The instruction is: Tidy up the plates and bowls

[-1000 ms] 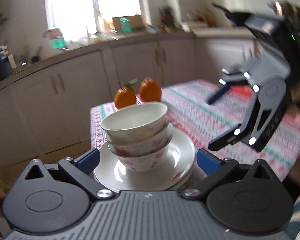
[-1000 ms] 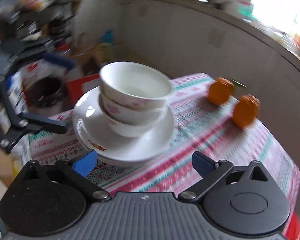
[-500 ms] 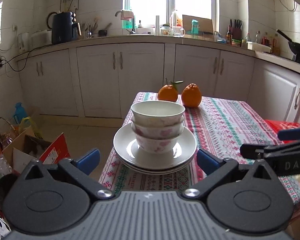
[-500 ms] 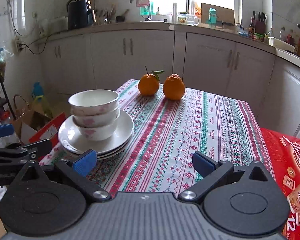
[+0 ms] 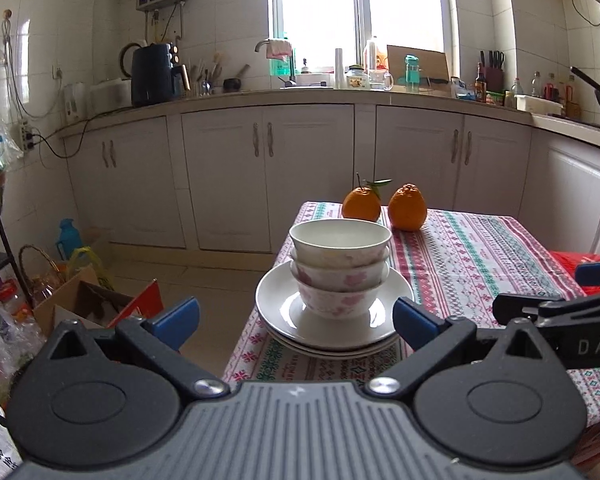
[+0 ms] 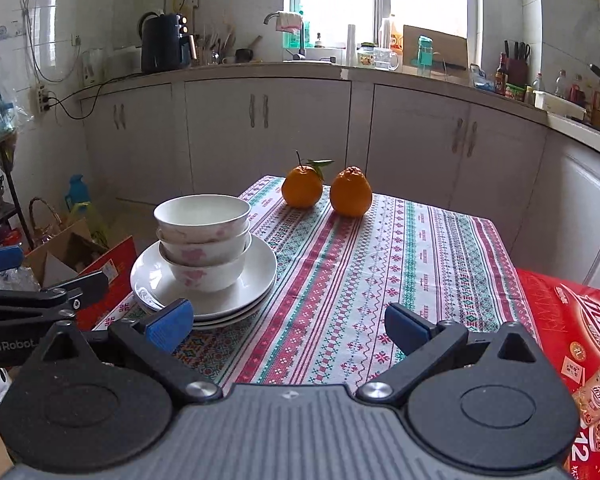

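Left gripper [image 5: 294, 320]: jaws spread wide, holding nothing, level with the plate stack and just short of it. Right gripper [image 6: 286, 322]: jaws likewise wide apart, empty, over the counter's patterned cloth [image 6: 400, 264]. Bowls [image 6: 203, 236]: three, nested upright, pink floral print, seated on the plates [image 6: 256, 276]. Plates: white, stacked at the counter's near left corner. Oranges [image 6: 350, 192]: two, side by side at the far edge, well apart from the stack. Red carton [image 6: 580, 340]: right of the cloth.

Left hand-held gripper [image 5: 294, 318] and right hand-held gripper [image 6: 288, 322]: level, side by side, jaws spread wide, nothing gripped.
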`<state>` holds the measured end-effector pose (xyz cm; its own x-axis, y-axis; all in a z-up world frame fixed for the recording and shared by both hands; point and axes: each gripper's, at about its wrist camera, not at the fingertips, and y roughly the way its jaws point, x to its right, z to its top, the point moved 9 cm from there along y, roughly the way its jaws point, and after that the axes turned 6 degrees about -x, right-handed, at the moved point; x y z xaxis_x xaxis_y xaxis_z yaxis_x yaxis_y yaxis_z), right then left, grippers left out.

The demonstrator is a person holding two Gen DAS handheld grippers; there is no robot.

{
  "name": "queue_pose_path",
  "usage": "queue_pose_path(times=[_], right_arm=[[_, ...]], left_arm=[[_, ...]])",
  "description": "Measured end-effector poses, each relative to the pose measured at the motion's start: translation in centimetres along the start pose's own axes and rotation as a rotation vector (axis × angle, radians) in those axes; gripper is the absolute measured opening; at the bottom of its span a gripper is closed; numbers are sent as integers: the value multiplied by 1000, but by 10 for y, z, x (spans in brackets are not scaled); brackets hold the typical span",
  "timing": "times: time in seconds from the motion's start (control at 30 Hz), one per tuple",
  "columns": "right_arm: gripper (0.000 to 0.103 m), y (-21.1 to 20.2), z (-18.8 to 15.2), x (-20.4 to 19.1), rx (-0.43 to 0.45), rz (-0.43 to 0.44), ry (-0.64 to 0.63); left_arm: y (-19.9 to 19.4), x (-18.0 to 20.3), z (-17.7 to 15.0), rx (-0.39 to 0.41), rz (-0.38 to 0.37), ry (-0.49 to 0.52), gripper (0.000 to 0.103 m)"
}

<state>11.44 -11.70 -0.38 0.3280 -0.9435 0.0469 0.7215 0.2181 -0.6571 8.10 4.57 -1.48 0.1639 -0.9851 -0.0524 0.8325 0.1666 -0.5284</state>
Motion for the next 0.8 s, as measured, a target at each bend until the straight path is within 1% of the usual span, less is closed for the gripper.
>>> queue_pose_path(times=[0.07,0.2,0.3,0.8], right_arm=[[103,1,0,-1,0,-4,-7],[103,1,1,1,0,6,3],[103,1,2,1,4,-4,2],[103,-1,3,2,13,-5,7]], left_arm=[[-2,0,0,7,11,10,102],[-2,-2,0,-4,-5,-6,102],[-3,-1,0,-4,6,1,102],[-5,0,2,-10,5,-2,102]])
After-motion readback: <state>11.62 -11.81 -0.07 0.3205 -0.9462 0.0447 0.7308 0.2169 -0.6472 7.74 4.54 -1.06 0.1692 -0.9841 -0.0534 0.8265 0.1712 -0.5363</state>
